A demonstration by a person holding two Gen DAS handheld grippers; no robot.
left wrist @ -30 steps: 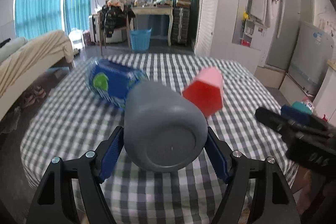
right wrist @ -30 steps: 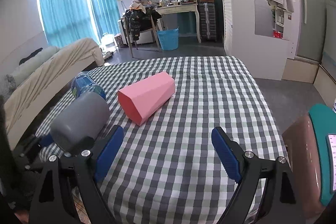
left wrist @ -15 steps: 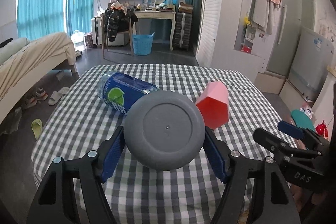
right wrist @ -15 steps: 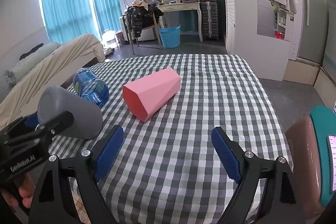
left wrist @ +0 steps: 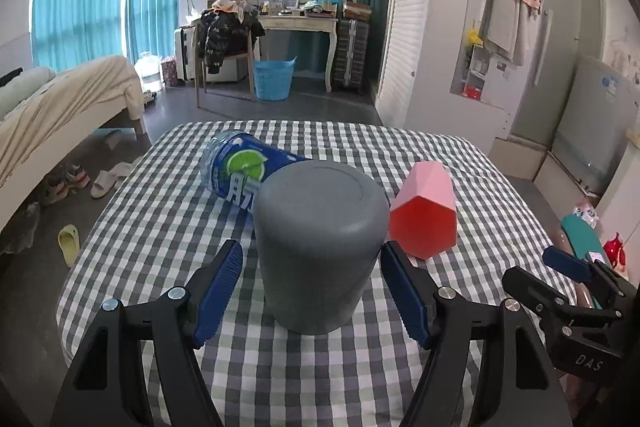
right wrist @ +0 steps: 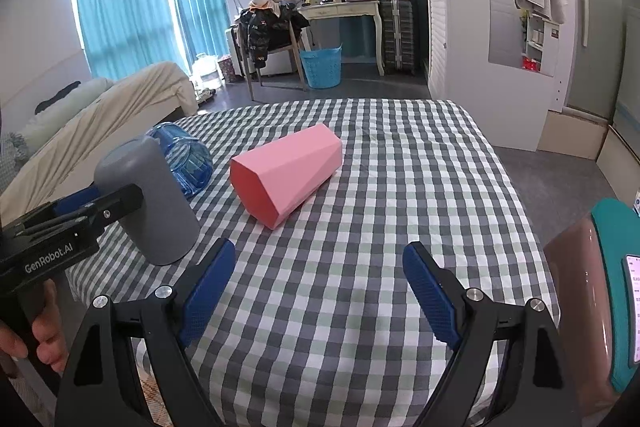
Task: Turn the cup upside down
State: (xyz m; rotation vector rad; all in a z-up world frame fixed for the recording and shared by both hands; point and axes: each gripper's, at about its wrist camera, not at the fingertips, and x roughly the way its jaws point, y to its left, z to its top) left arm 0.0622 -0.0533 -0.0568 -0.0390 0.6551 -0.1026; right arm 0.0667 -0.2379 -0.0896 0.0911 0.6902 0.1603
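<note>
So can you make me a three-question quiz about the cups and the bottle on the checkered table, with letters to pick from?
1. Where is the lying blue plastic bottle?
A. behind the round grey plastic cup
B. inside the cup
C. on the floor

2. What colour is the angular cup lying on its side?
A. green
B. pink
C. yellow

3. How does the grey cup stand on the checkered tablecloth?
A. on its side
B. mouth up
C. flat bottom up

Answers: 1 A, the bottle shows past the grey cup in the left wrist view. 2 B, its faceted sides are pink. 3 C, its closed base faces up, and the left gripper is open around it with a gap at each pad.
</note>
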